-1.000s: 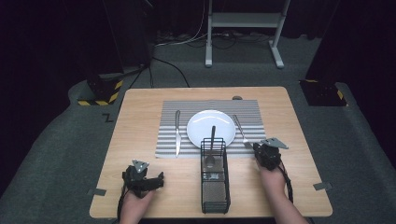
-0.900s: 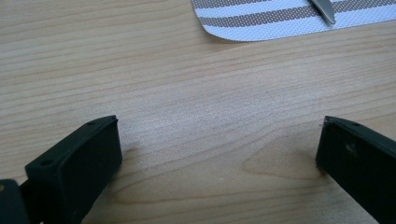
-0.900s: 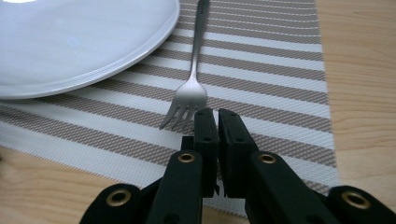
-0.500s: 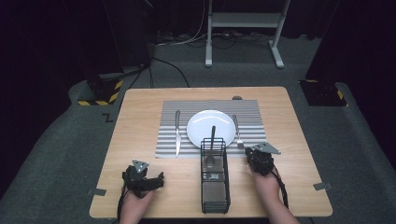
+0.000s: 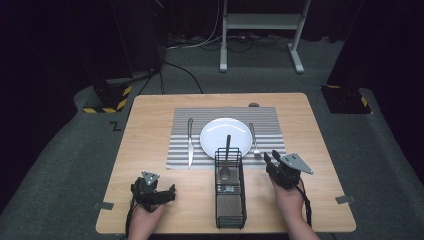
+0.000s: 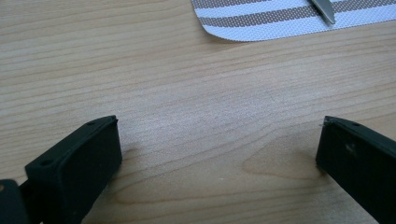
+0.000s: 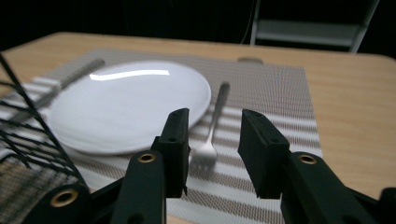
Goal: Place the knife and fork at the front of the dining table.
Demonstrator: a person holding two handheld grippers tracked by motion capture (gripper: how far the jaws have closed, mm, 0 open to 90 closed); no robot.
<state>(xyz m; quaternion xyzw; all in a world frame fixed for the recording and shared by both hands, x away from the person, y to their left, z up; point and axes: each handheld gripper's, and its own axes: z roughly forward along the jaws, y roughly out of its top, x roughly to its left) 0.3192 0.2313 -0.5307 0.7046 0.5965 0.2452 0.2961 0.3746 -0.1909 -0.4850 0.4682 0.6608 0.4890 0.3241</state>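
Flanking the fork [image 7: 212, 126]: white plate [image 7: 126, 102] and wire basket [image 5: 230, 190] alongside, right gripper [image 7: 212, 140] narrowly parted, left gripper [image 6: 219, 154] wide.

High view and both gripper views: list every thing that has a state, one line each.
Left tool: open, jaws wide apart, low over bare wood.
Right tool: open, empty, aimed at the fork.
Fork: flat on the mat, right of the plate.
Knife: flat on the mat, left of the plate.
Plate: empty.
Wire basket: upright, a spoon standing in it.
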